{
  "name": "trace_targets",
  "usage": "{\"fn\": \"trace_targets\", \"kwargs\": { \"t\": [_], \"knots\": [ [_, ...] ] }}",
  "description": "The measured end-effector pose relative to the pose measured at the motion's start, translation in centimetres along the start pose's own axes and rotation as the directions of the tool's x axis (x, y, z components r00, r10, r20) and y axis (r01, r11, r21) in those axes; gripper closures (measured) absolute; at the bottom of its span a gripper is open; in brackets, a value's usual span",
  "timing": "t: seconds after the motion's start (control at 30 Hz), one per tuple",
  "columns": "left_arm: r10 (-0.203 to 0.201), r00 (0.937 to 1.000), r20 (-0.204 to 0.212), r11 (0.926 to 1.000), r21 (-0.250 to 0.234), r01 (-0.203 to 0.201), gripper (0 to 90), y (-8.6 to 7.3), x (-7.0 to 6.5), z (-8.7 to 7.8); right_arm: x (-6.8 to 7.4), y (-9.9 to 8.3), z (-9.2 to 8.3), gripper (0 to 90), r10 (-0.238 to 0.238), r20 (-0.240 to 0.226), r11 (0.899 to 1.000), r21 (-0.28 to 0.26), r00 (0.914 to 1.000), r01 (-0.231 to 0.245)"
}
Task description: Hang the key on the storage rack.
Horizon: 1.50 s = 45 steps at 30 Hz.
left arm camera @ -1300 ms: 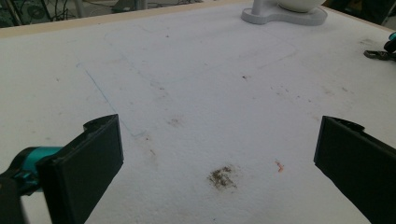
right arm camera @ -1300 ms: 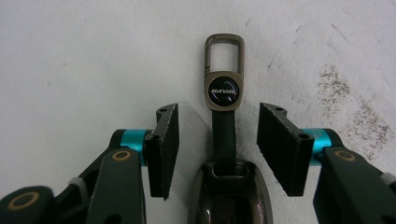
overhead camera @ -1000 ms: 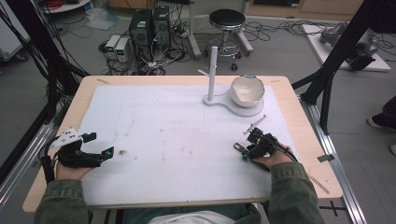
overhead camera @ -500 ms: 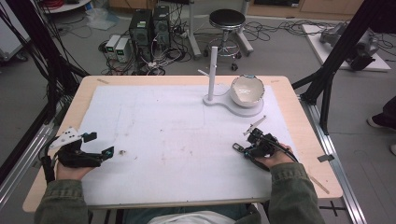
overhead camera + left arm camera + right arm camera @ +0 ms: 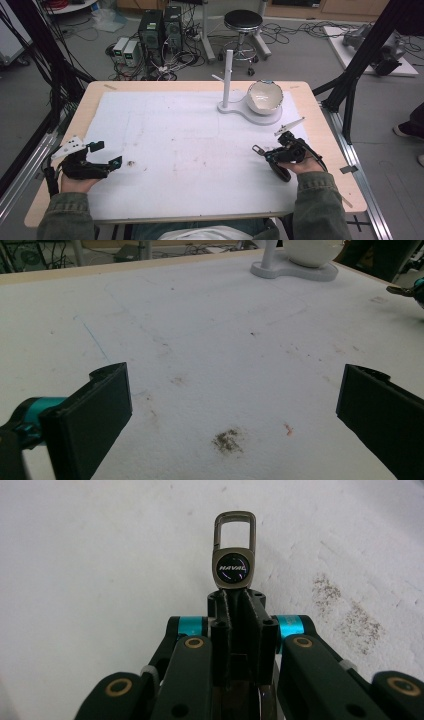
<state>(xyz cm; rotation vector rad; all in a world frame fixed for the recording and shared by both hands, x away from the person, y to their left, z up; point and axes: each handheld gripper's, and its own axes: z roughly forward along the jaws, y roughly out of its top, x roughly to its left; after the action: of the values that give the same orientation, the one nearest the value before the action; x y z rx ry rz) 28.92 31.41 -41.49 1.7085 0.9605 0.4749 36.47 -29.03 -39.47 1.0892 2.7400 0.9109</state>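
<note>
Tongs on the right clamp a metal key ring at the near right of the bench; left tongs rest apart, near left.

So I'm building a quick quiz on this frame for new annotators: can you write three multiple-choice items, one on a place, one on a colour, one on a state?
1. Where is the bowl?
A. on the white stand at the table's far side
B. beside the left gripper
C. on the floor

2. What colour is the bowl?
A. red
B. white
C. black

3. How is the right gripper?
A. wide open
B. lying on the stool
C. shut on the metal key fob

Answers: 1 A, it sits on the stand's base. 2 B, it looks white. 3 C, the jaws clamp the fob.
</note>
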Motion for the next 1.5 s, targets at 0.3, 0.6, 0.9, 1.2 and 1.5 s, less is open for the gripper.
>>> {"fn": "trace_targets", "kwargs": {
  "t": [0.3,0.6,0.9,1.2,1.5],
  "knots": [
    [-0.001,1.0,0.001,1.0,0.005,0.001,1.8,0.0,0.0,0.0,-0.8,0.1,-0.5,82.4,0.027,-0.018,0.999,-0.021,0.9995,-0.027],
    [-0.001,1.0,0.002,1.0,0.007,0.001,1.8,0.0,0.0,0.0,-0.3,1.8,-1.8,82.2,-0.01,-0.049,0.999,-0.042,0.9987,0.008],
    [0.001,1.0,0.002,0.9999,0.012,-0.001,1.8,0.0,0.1,0.0,-0.5,3.3,-1.8,82.1,-0.028,-0.07,0.999,-0.047,0.9971,0.025],
    [-0.027,0.9996,0.012,0.9994,-0.022,0.028,1.8,0.0,0.3,-0.3,-1.0,4.1,-2.0,82.0,-0.017,-0.097,0.997,-0.076,0.9952,0.01],
    [-0.028,0.9995,0.016,0.9994,-0.02,0.028,1.8,0.0,0.3,-0.2,-0.9,6.5,-3.0,81.8,-0.046,-0.08,0.996,-0.084,0.9958,0.039]
  ]
}}
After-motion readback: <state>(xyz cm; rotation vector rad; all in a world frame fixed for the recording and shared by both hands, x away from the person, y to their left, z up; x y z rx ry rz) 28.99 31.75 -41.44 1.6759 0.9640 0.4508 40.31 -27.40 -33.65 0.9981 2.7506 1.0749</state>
